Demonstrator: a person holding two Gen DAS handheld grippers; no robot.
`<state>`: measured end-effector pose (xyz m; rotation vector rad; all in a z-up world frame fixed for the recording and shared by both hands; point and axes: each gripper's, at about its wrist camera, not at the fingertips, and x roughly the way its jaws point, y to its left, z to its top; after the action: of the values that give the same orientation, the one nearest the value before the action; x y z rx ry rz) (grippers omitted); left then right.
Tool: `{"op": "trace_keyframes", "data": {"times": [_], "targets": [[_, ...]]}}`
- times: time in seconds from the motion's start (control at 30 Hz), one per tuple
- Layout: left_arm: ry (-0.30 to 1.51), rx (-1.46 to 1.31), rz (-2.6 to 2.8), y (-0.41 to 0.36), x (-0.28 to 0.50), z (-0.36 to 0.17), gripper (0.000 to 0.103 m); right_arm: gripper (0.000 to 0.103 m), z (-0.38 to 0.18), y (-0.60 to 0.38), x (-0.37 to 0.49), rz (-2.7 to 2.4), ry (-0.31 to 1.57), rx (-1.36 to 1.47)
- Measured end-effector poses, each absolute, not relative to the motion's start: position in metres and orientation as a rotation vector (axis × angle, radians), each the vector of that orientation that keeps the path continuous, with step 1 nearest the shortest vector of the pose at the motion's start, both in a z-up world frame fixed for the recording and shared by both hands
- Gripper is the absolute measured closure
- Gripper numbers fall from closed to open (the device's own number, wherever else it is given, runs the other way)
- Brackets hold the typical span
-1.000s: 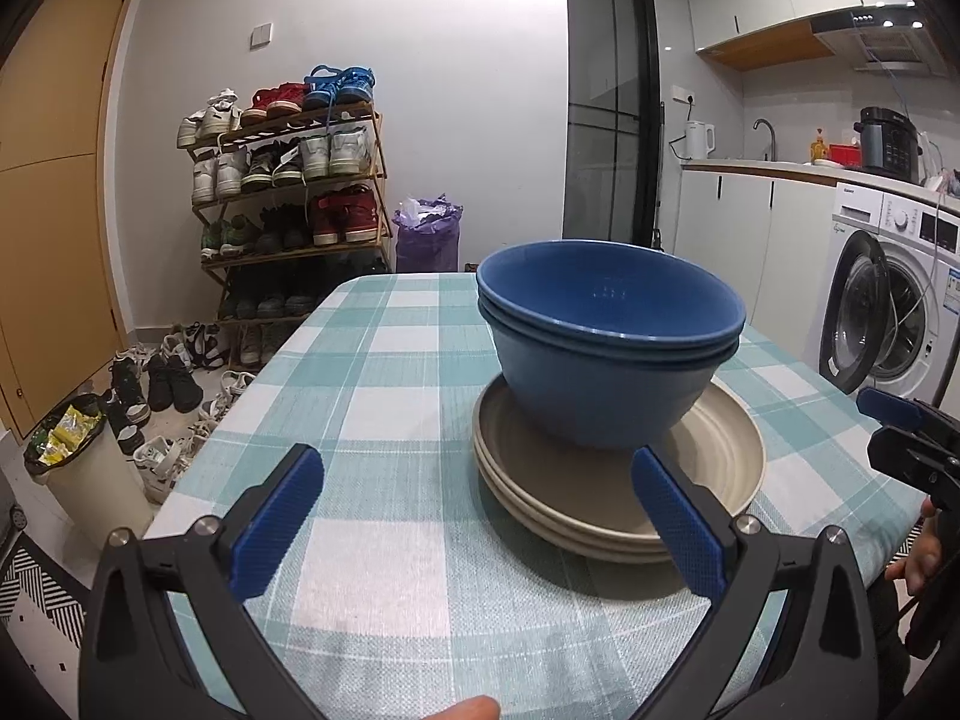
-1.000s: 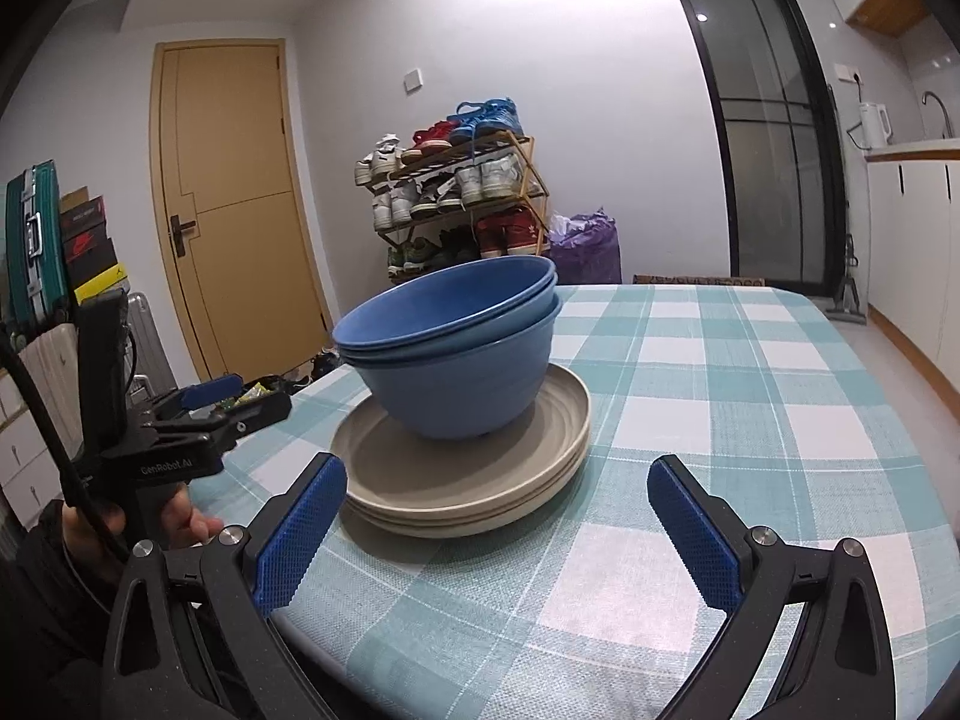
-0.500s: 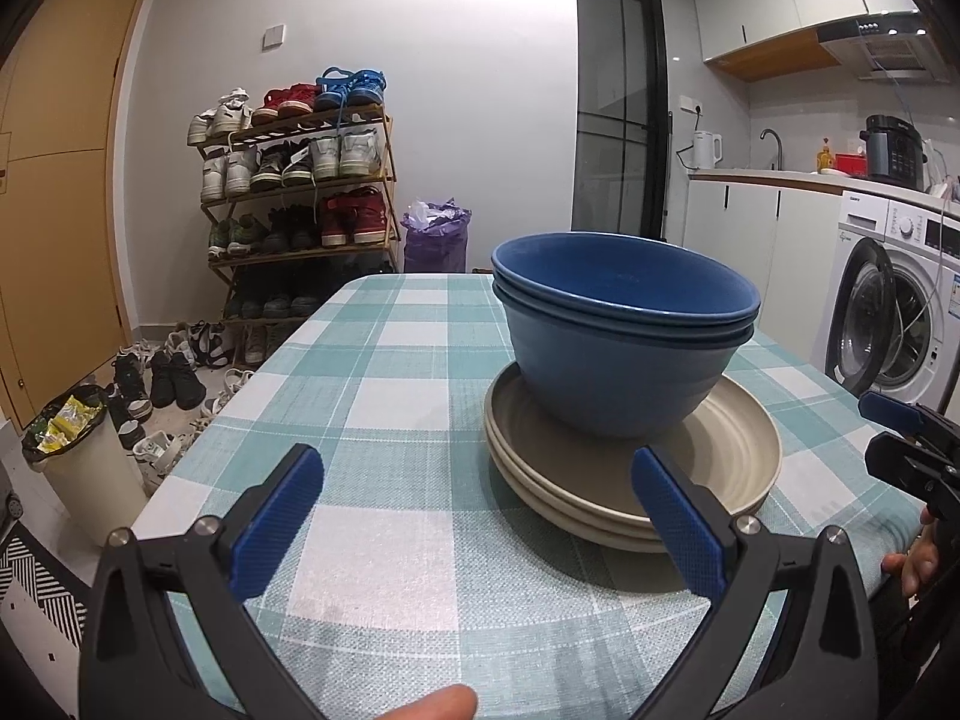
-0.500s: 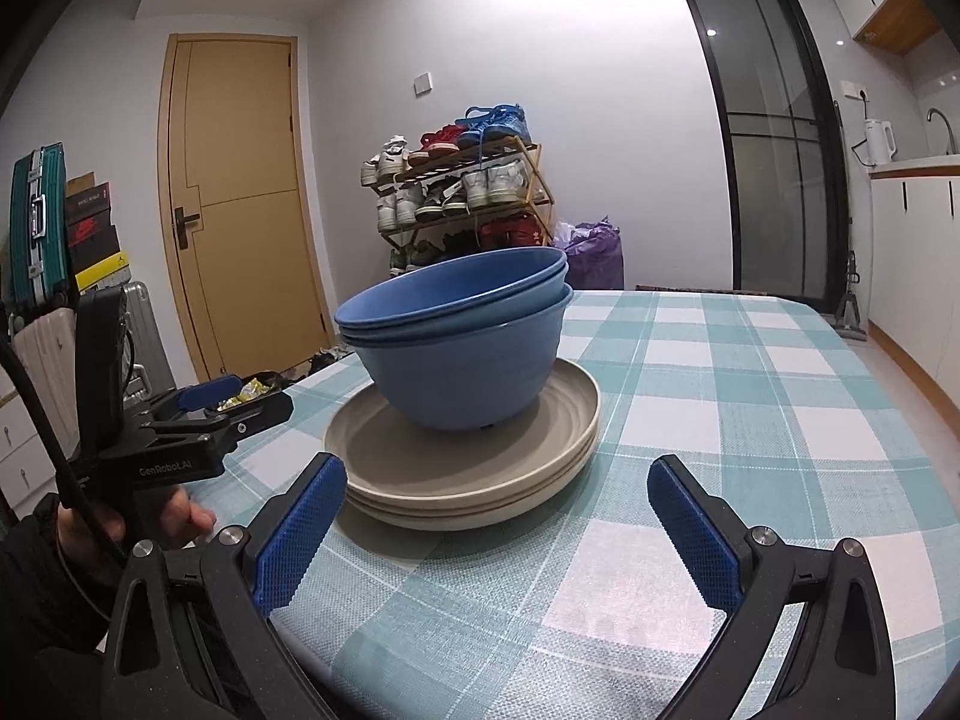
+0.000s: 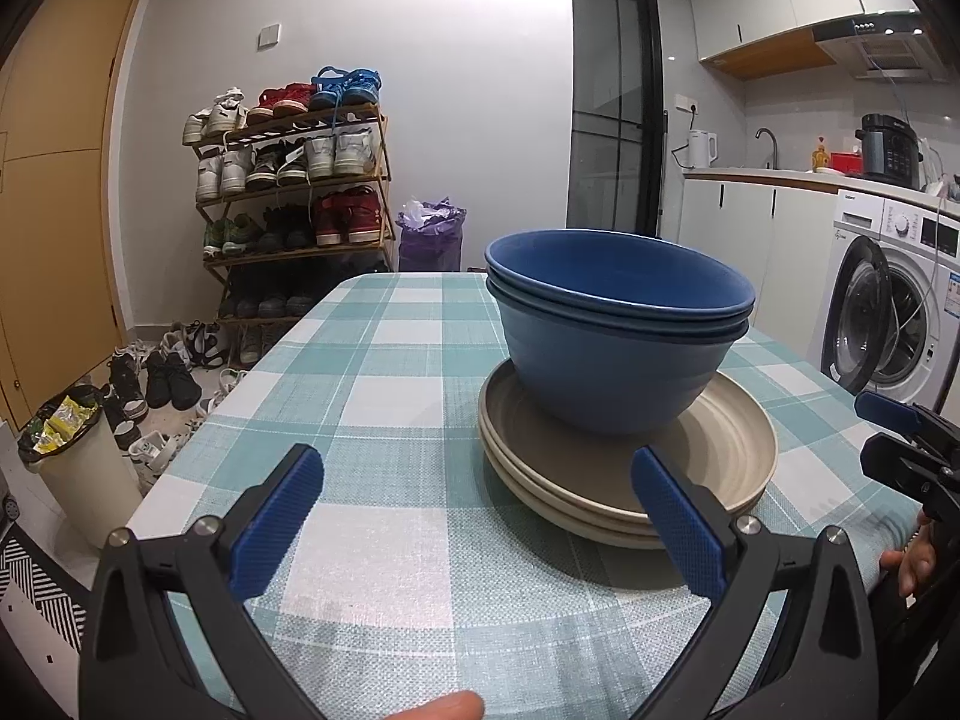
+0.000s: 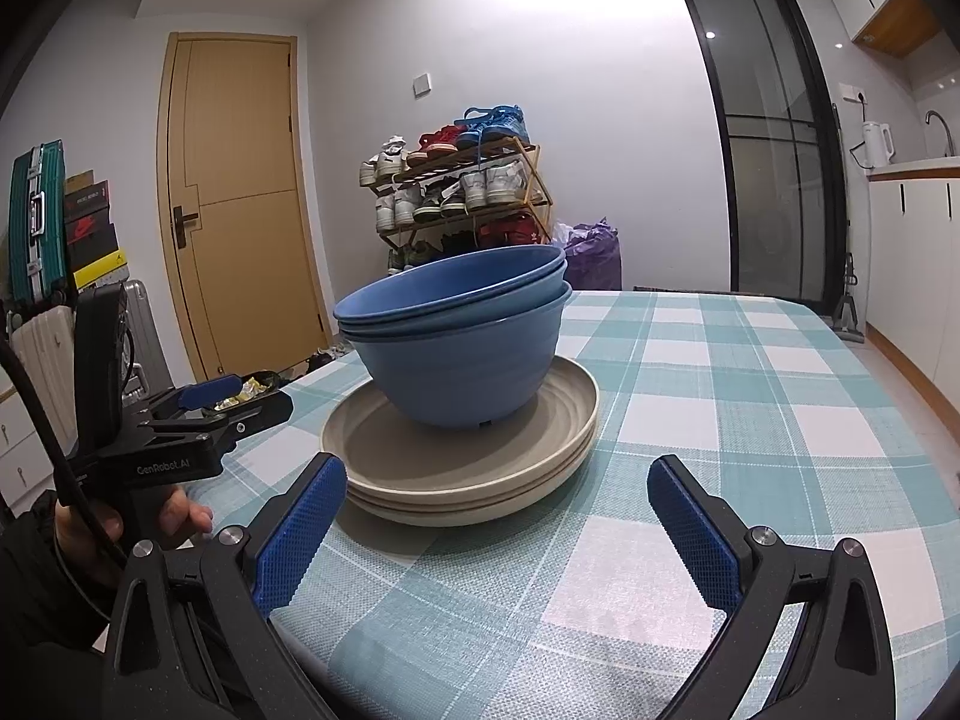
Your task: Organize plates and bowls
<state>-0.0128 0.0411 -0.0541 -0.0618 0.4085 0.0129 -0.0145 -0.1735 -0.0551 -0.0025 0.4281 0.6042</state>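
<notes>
Two nested blue bowls (image 5: 618, 354) sit on a stack of beige plates (image 5: 708, 474) on the checked tablecloth (image 5: 384, 360). My left gripper (image 5: 477, 480) is open and empty, low over the near table edge, with the stack ahead to its right. My right gripper (image 6: 495, 486) is open and empty, low before the same bowls (image 6: 462, 354) and plates (image 6: 384, 468). Each gripper shows at the other view's edge: the right one in the left wrist view (image 5: 900, 438), the left one in the right wrist view (image 6: 198, 414).
A shoe rack (image 5: 294, 204) stands against the far wall with shoes on the floor. A bin (image 5: 78, 468) is left of the table. A washing machine (image 5: 900, 312) and counter are at the right. A wooden door (image 6: 240, 210) and suitcases (image 6: 36, 228) are at the left.
Both grippers have sunk lower and drawn back slightly, so the bowls and plates sit higher in both views. Both stay open and empty.
</notes>
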Motion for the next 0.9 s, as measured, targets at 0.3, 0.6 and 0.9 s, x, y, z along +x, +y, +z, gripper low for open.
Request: {"op": "trace_keyframes", "data": {"times": [0.3,0.6,0.9], "targets": [[0.41,-0.074,0.015,0.0436,-0.0115,-0.0537,0.0,0.001,-0.057,-0.1764,-0.0129,0.603,0.431,0.009],[0.411,-0.074,0.014,0.0446,-0.0108,-0.0537,0.0,0.001,-0.057,-0.1772,-0.0141,0.6,0.427,0.007],[0.407,-0.076,0.012,0.0458,-0.0124,-0.0539,0.0,0.001,-0.0568,-0.178,-0.0148,0.596,0.426,0.006]]}}
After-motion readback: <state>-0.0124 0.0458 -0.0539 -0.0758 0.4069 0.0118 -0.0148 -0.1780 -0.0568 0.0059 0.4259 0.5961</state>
